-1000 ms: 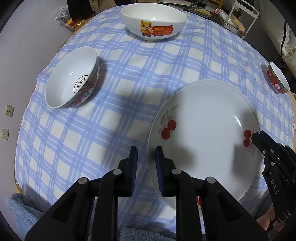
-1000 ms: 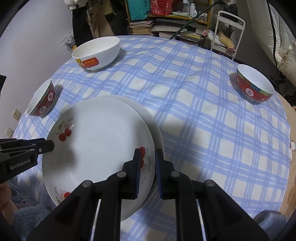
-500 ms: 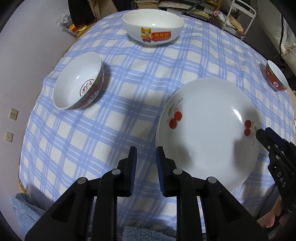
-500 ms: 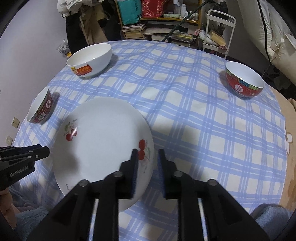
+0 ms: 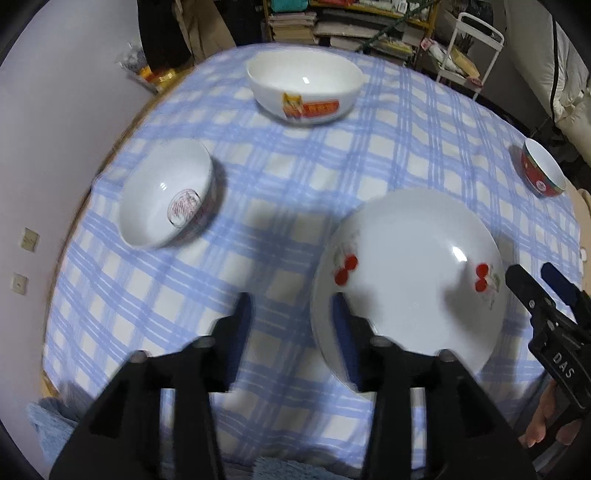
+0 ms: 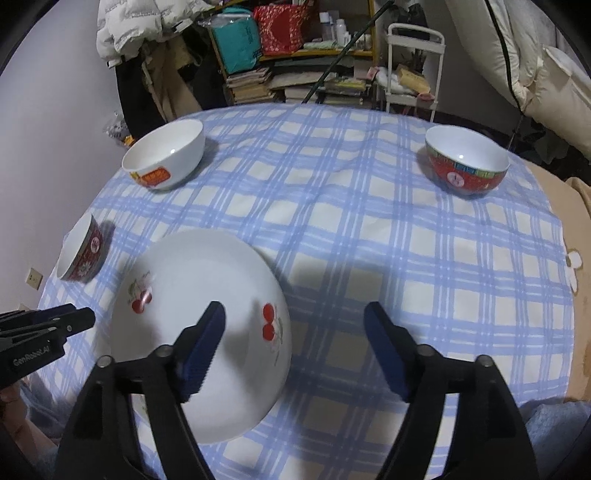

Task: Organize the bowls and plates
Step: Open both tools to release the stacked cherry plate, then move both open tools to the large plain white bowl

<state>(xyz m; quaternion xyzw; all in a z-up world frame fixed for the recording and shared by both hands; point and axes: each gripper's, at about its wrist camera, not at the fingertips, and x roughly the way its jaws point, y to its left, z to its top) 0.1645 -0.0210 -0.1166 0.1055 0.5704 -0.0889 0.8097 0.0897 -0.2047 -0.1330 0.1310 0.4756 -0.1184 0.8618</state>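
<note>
A white plate with red cherries (image 5: 406, 280) (image 6: 207, 332) lies on the blue-check table (image 5: 295, 192). My left gripper (image 5: 291, 332) hovers over its left rim, jaws opening, pads off the plate. My right gripper (image 6: 295, 343) straddles the right rim, jaws opening wide and touching nothing. Each gripper shows in the other's view: the right gripper (image 5: 532, 291), the left gripper (image 6: 74, 321). A large white bowl with a cat label (image 5: 304, 88) (image 6: 164, 158) stands at the back. A red-patterned bowl (image 5: 168, 195) (image 6: 81, 254) sits on the left, a second red bowl (image 5: 541, 173) (image 6: 465, 162) far right.
Behind the table are shelves of books (image 6: 258, 85), a white trolley (image 6: 410, 66) and hanging coats (image 6: 144, 33). A plain wall (image 5: 55, 129) runs close along the left edge. A person's hand (image 5: 543, 424) holds the right gripper.
Both grippers were shut on the cherry plate's rims above a second plate; both have let go and spread their jaws. The plate now rests flat. My left gripper has risen.
</note>
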